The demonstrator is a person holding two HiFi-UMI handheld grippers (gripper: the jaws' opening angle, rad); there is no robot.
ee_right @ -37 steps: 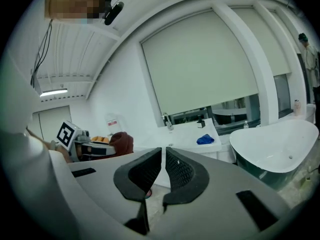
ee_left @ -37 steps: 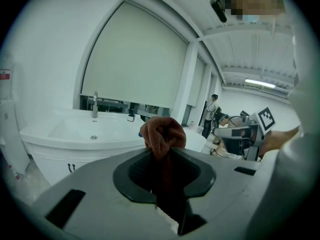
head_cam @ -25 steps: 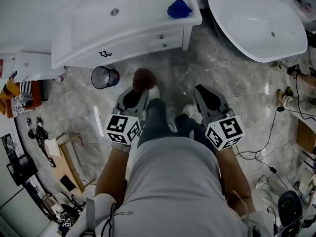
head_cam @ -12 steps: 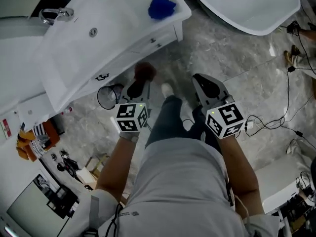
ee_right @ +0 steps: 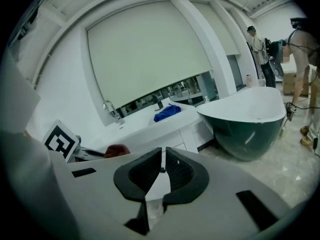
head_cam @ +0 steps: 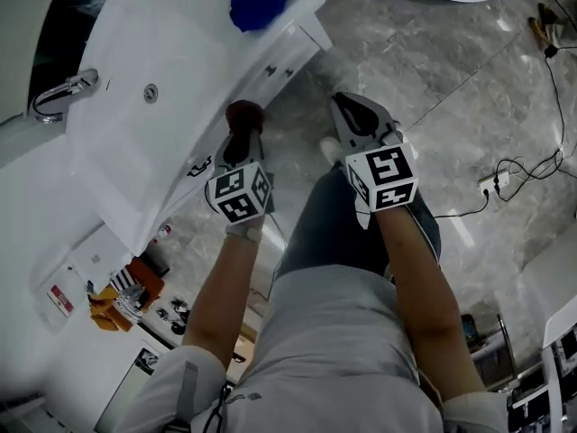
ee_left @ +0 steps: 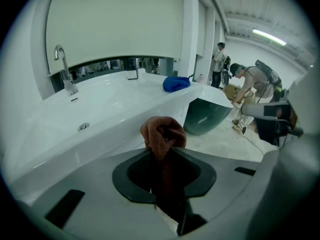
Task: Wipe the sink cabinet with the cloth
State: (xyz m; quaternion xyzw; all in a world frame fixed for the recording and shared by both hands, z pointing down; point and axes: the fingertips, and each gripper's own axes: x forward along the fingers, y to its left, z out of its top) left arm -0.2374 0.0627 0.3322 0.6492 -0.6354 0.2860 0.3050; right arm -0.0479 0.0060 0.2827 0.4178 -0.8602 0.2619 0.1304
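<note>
At a white sink cabinet (head_cam: 117, 142), a person works with a handheld tool in each hand. The left tool (ee_left: 162, 151) is clamped on a reddish-brown cloth (ee_left: 162, 129). The cloth's bunched end sticks out past the jaws, close to the cabinet's front edge and just below the basin; whether it touches the cabinet cannot be told. The right tool (ee_right: 161, 160) hangs over the marble floor (head_cam: 451, 88), out in front of the cabinet and apart from it. Its jaws are drawn to a narrow slit with nothing between them. On the cabinet's top, a chrome faucet (head_cam: 59, 93) stands behind the basin. A blue bundle (head_cam: 257, 3) lies at the end nearest a freestanding bathtub (ee_right: 245, 116).
</note>
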